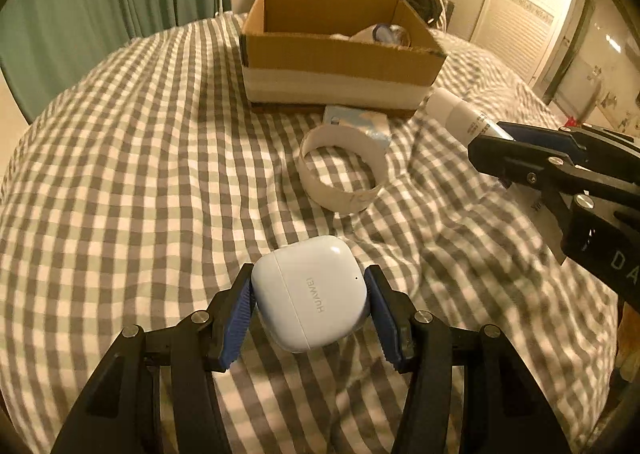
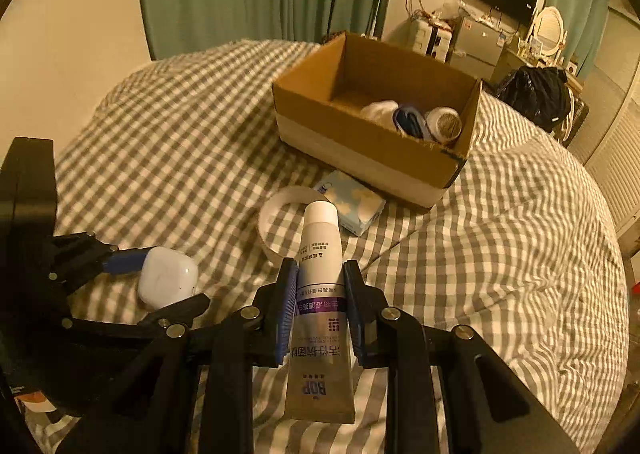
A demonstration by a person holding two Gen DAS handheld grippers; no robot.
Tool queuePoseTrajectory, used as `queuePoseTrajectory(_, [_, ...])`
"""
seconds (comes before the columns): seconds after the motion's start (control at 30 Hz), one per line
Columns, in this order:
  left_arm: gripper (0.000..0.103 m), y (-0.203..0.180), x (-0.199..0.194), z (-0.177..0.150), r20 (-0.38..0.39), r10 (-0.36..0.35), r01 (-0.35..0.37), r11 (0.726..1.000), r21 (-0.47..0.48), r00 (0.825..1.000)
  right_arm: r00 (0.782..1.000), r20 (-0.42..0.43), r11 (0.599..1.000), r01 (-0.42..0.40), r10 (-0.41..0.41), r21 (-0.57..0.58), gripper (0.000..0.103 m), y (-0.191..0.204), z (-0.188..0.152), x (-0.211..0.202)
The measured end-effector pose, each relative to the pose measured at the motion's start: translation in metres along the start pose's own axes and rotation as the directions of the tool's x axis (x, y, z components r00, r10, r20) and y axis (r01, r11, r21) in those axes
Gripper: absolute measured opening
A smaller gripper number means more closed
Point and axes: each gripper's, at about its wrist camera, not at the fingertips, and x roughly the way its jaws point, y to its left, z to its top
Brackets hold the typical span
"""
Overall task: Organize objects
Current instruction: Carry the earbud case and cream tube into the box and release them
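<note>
My left gripper point(image 1: 310, 274) is shut on a white Huawei earbud case point(image 1: 310, 294), its blue pads pressing both sides just above the checked bedspread; the case also shows in the right wrist view point(image 2: 168, 278). My right gripper point(image 2: 320, 268) is shut on a white toothpaste tube point(image 2: 320, 278) with a purple band, cap pointing forward; the tube also shows in the left wrist view point(image 1: 460, 113). An open cardboard box point(image 1: 340, 65) stands further back on the bed and holds several white and blue items point(image 2: 416, 119).
A white ring of tape point(image 1: 344, 177) and a light blue tissue pack point(image 1: 360, 123) lie between the grippers and the box point(image 2: 360, 141). The checked bedspread point(image 1: 140, 173) is rumpled on the right. Green curtains, a desk and a wardrobe stand beyond the bed.
</note>
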Motion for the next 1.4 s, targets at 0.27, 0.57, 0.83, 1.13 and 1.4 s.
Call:
queuePoseTrajectory(0.27, [0.056, -0.002, -0.039, 0.027, 0.09, -0.011, 0.009, 1.0, 0.012, 0.996, 0.996, 0.086, 1.0, -0.001, 0.001, 0.007, 0.023, 0.001, 0.012, -0.043])
queuePoseTrajectory(0.57, [0.056, 0.001, -0.06, 0.093, 0.172, -0.021, 0.014, 0.999, 0.045, 0.985, 0.986, 0.164, 0.999, -0.023, 0.016, 0.037, 0.023, -0.021, 0.052, -0.066])
queuePoseTrajectory(0.83, [0.056, 0.005, -0.049, 0.167, 0.225, -0.006, -0.005, 0.999, 0.051, 0.974, 0.975, 0.223, 0.998, -0.035, 0.023, 0.053, 0.023, -0.047, 0.109, -0.053])
queuePoseTrajectory(1.13, [0.056, 0.015, -0.007, 0.251, 0.291, 0.012, -0.022, 0.999, 0.03, 0.957, 0.963, 0.268, 0.991, -0.052, 0.017, 0.122, 0.023, -0.095, 0.173, -0.013])
queuePoseTrajectory(1.4, [0.056, 0.019, 0.073, 0.281, 0.265, 0.015, -0.037, 0.996, 0.08, 0.964, 0.976, 0.217, 0.986, -0.039, 0.003, 0.16, 0.023, -0.133, 0.218, 0.065])
